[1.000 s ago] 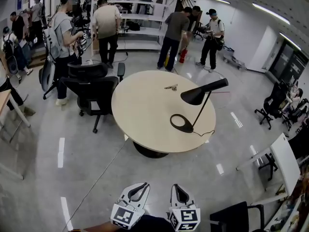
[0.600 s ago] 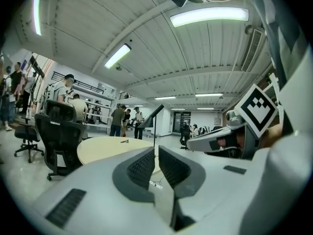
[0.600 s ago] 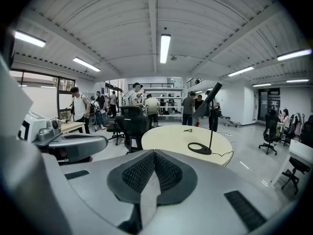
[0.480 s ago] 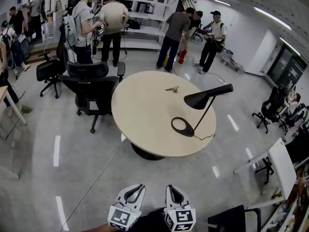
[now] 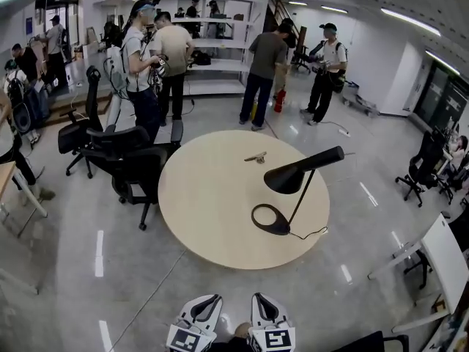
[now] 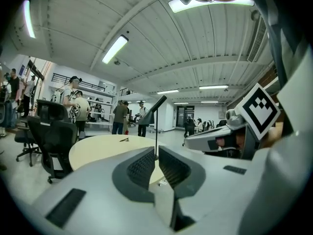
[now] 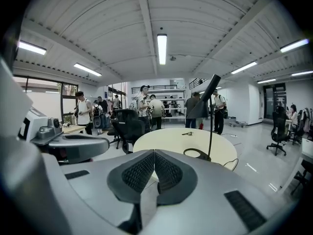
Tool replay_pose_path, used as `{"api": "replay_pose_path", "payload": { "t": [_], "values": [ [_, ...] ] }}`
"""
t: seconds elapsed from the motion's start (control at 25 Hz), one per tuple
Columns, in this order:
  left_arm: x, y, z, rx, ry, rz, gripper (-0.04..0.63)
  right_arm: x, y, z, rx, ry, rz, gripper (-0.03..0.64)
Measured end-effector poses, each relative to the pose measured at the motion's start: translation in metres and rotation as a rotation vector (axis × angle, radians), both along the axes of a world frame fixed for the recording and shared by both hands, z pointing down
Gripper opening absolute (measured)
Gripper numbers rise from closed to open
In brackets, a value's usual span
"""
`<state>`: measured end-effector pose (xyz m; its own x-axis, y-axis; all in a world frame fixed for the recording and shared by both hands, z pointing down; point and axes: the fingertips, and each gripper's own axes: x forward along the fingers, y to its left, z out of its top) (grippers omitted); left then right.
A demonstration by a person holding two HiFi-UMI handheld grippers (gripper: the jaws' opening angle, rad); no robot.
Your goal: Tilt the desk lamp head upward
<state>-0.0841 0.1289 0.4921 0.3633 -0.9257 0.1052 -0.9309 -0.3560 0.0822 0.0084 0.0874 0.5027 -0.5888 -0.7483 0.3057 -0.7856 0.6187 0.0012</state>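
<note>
A black desk lamp (image 5: 293, 176) stands on the right half of a round pale table (image 5: 209, 200). It has a ring-shaped base (image 5: 271, 219), and its cone head hangs low off a slanted arm. Both grippers hang near my body at the bottom of the head view, well short of the table. The jaws of the left gripper (image 5: 212, 299) stand a crack apart with nothing between them. In the left gripper view (image 6: 156, 151) the lamp (image 6: 155, 112) shows far ahead. The right gripper (image 5: 261, 299) is shut and empty. The right gripper view (image 7: 154, 153) has the lamp (image 7: 210, 89) ahead to the right.
A small metal object (image 5: 256, 157) lies on the table's far side. The lamp's cable (image 5: 314, 234) trails off its base. Black office chairs (image 5: 135, 163) crowd the table's left edge. Several people (image 5: 264, 64) stand near shelves at the back. Another table (image 5: 451, 259) stands at right.
My view has drawn slightly nearer the table, and the grippers sit lower in the frame. A person with a backpack has walked right, to behind the chairs.
</note>
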Motion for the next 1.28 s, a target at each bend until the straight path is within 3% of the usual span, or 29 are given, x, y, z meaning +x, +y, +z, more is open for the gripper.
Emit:
{"api": "replay_pose_path", "payload": {
  "t": [0.36,0.56,0.68,0.92,1.28],
  "values": [
    [0.09,-0.12,-0.015,-0.008,-0.036,-0.006,0.072,0.094,-0.124,-0.01,0.028,-0.06,0.007,0.015],
    [0.118,-0.166,-0.028,-0.008,-0.089,-0.015,0.072,0.12,-0.173,-0.023,0.029,-0.112,-0.004,0.016],
    [0.123,-0.184,-0.03,-0.018,-0.104,-0.005,0.072,0.123,-0.192,-0.026,0.017,-0.125,-0.005,0.015],
    [0.121,-0.233,-0.023,-0.046,-0.066,0.059,0.072,0.123,-0.226,-0.022,-0.004,-0.083,0.052,0.015],
    [0.068,-0.348,-0.053,0.05,-0.041,0.197,0.072,0.064,-0.316,-0.046,0.026,-0.043,0.161,0.015]
  ]
}}
